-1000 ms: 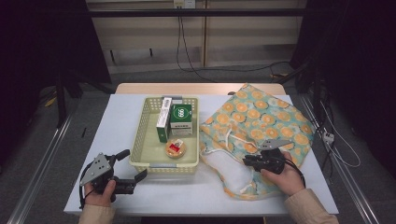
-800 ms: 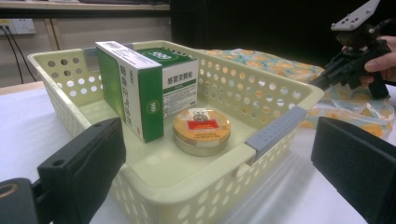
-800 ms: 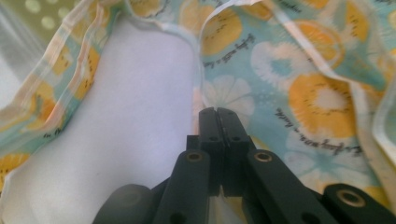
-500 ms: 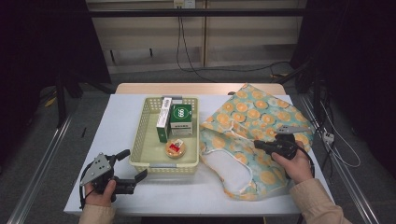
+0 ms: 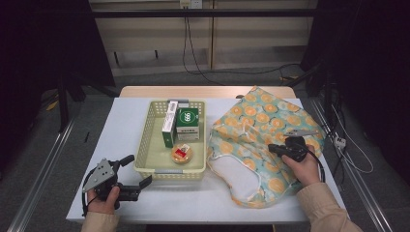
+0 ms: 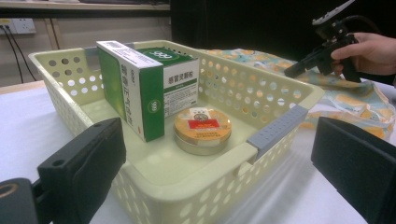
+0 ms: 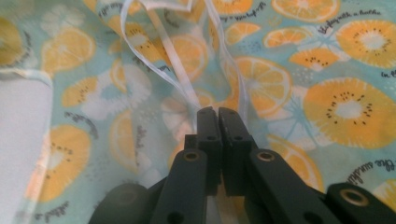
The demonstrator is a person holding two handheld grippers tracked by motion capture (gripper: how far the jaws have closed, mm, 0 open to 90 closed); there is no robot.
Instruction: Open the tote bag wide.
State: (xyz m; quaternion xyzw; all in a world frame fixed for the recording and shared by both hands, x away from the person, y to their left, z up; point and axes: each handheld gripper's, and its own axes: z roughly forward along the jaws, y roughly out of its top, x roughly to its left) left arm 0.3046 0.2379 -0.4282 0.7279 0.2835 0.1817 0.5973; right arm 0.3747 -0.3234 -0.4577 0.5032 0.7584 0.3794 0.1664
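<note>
Orange-print bag (image 5: 263,140) lies by the worktop's right edge; your right gripper (image 7: 218,114) pinches its white drawstring (image 7: 180,84). Pull unevenly and the thin ribbon may slip free. Your left gripper (image 5: 140,175) waits wide open, empty.

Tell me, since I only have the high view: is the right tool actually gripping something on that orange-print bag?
Observer: Yes. The right gripper view shows the right tool shut, with the white string of the bag pinched at its tips.
Operator: What is the round thing in the basket?
Observer: A gold tin with a red and white label. It lies flat in front of two green-and-white boxes.
Operator: And the left tool?
Observer: In the left gripper view the left tool is wide open and points at the basket, gripping nothing.
</note>
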